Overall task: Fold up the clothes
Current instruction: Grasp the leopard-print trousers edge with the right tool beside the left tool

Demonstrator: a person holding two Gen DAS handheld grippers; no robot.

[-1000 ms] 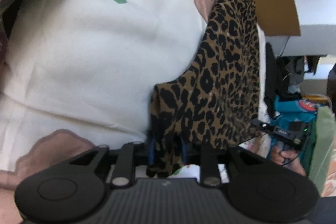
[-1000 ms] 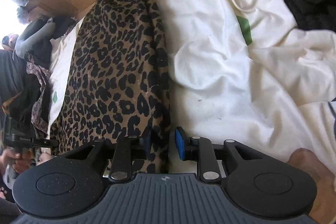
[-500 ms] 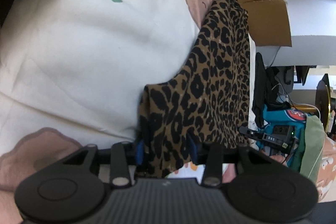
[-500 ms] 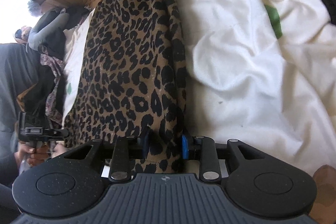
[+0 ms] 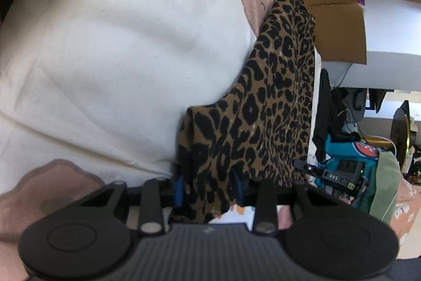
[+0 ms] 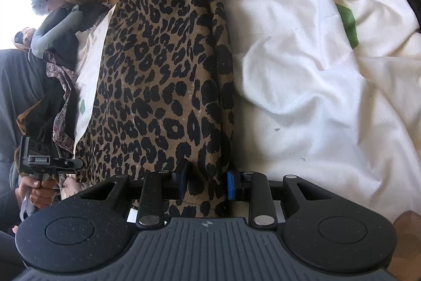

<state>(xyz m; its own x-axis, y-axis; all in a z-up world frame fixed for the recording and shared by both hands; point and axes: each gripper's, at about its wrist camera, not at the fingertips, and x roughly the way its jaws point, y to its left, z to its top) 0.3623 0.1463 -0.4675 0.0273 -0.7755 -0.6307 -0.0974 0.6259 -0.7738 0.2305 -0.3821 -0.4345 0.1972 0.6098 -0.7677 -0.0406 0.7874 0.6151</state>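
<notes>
A leopard-print garment [image 5: 276, 102] lies as a long folded strip on the cream bedsheet [image 5: 118, 57], along the bed's edge. In the left wrist view, its near corner is bunched between the blue pads of my left gripper [image 5: 208, 188], which is shut on it. In the right wrist view, the other near corner of the leopard-print garment [image 6: 163, 75] fills the gap of my right gripper [image 6: 205, 183], also shut on the cloth. The far end of the strip narrows to a gathered tip by the cardboard.
Cardboard box flaps [image 5: 336, 28] stand past the far end of the bed. The cream bedsheet [image 6: 302, 75] is rumpled, with green and pink patches. Piles of clothes [image 6: 55, 49] and a person's hand [image 6: 39, 191] holding the other gripper sit beyond the bed's edge.
Both grippers have pushed a little further onto the garment's near edge. The left fingers stand slightly wider than a second ago, and more cloth now sits between the right fingers.
</notes>
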